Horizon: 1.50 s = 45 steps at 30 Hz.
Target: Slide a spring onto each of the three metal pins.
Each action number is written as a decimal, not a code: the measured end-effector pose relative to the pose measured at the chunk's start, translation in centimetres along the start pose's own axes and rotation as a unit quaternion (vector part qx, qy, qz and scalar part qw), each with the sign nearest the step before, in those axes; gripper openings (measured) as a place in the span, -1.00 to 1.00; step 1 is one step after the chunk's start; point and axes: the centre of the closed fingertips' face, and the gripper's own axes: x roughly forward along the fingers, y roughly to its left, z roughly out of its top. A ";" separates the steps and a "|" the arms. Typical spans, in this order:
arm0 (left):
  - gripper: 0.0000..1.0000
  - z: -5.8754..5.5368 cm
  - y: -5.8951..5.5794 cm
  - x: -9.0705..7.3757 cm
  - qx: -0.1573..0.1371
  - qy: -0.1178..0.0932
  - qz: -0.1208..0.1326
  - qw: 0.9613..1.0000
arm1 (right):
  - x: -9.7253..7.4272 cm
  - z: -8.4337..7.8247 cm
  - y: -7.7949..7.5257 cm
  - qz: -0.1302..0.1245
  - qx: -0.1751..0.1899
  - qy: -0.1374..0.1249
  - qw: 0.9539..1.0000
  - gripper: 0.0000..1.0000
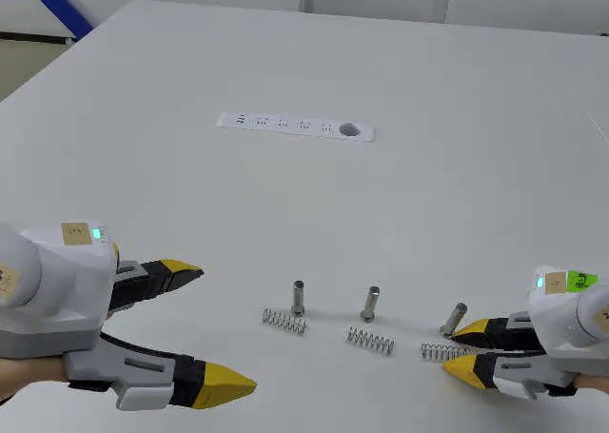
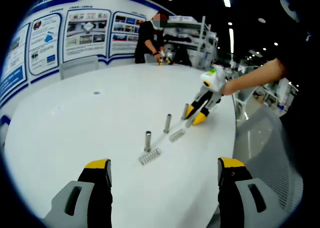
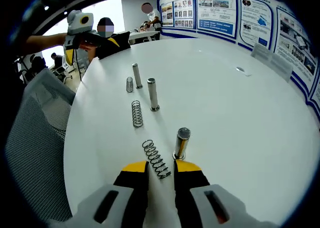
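Note:
Three short metal pins stand in a row near the table's front: left pin [image 1: 298, 297], middle pin [image 1: 370, 303], right pin [image 1: 454, 318], which leans. A spring lies on the table beside each: left spring [image 1: 284, 321], middle spring [image 1: 370, 340], right spring [image 1: 438, 351]. My right gripper [image 1: 457, 348] rests low at the right spring's end. Its jaws stand narrowly apart on either side of that spring [image 3: 156, 159], just beside the nearest pin [image 3: 181, 143]. My left gripper [image 1: 211, 328] is wide open and holds nothing, well left of the left pin [image 2: 148, 141].
A white power strip [image 1: 295, 126] lies further back on the white table [image 1: 428, 167]. A mesh chair [image 3: 35, 138] stands off the table's edge. People stand at the far end of the table [image 2: 155, 37].

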 end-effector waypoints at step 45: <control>0.69 5.6 -5.2 3.2 0.070 -0.028 -0.068 0.995 | -6.7 5.5 3.3 -0.058 -0.114 0.007 0.992 -0.80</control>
